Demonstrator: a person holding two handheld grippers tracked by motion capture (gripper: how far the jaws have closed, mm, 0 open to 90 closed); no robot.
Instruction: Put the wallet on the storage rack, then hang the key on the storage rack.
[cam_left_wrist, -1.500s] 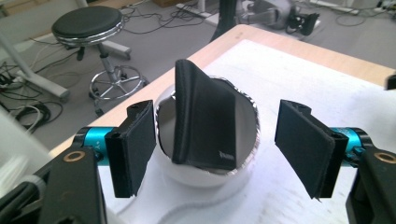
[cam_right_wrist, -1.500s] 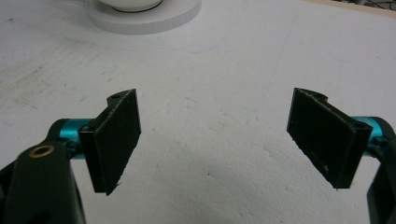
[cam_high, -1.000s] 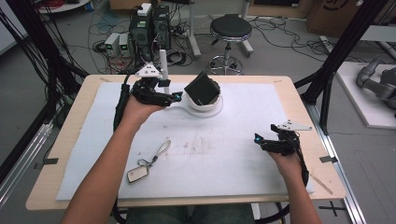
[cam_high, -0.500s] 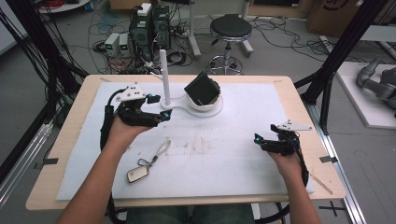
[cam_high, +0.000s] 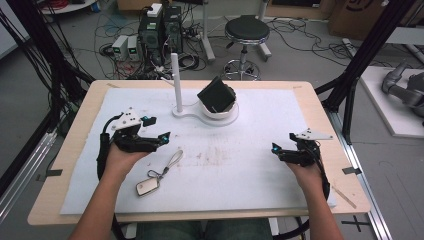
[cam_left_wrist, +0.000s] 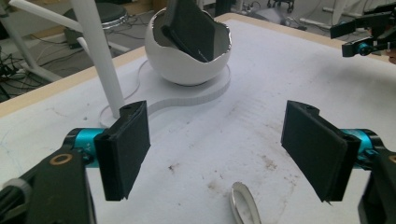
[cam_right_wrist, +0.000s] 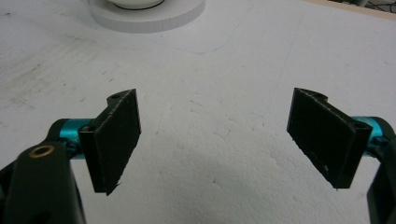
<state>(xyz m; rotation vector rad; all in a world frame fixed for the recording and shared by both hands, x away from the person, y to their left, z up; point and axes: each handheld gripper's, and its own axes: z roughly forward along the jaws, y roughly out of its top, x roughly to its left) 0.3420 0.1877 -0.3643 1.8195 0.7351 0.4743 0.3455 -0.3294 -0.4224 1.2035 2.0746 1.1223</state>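
Compared with the earlier frames, the left claw (cam_high: 157, 131) has moved away from the white post (cam_high: 176, 82), toward the person and lower, and now sits over the white mat (cam_high: 260, 165) just beyond the key fob (cam_high: 148, 187). Its jaws have just been opening further; they stand wide apart with nothing between them. The right claw (cam_high: 276, 149) is in the same place as before, near the right edge of the mat, jaws apart and holding nothing.

The surface (cam_high: 75, 165) is a light wooden table covered almost fully by the white mat, which carries faint brown smudges near its middle. The key fob lies flat on the mat, its cord loop (cam_high: 173, 161) running toward the middle, near the left claw but not touching it. In the left gripper view the end of the loop (cam_left_wrist: 243, 203) lies between the jaws at the lower edge.

Beyond the surface, the floor holds a round black stool (cam_high: 246, 30), computer cases (cam_high: 161, 27) and loose cables. Black frame posts stand at both sides.

A white base plate (cam_high: 190, 112) at the far middle of the mat carries the post and a white bowl (cam_left_wrist: 187, 63). A black box-shaped object (cam_high: 216, 94) rests tilted inside the bowl, projecting above its rim.
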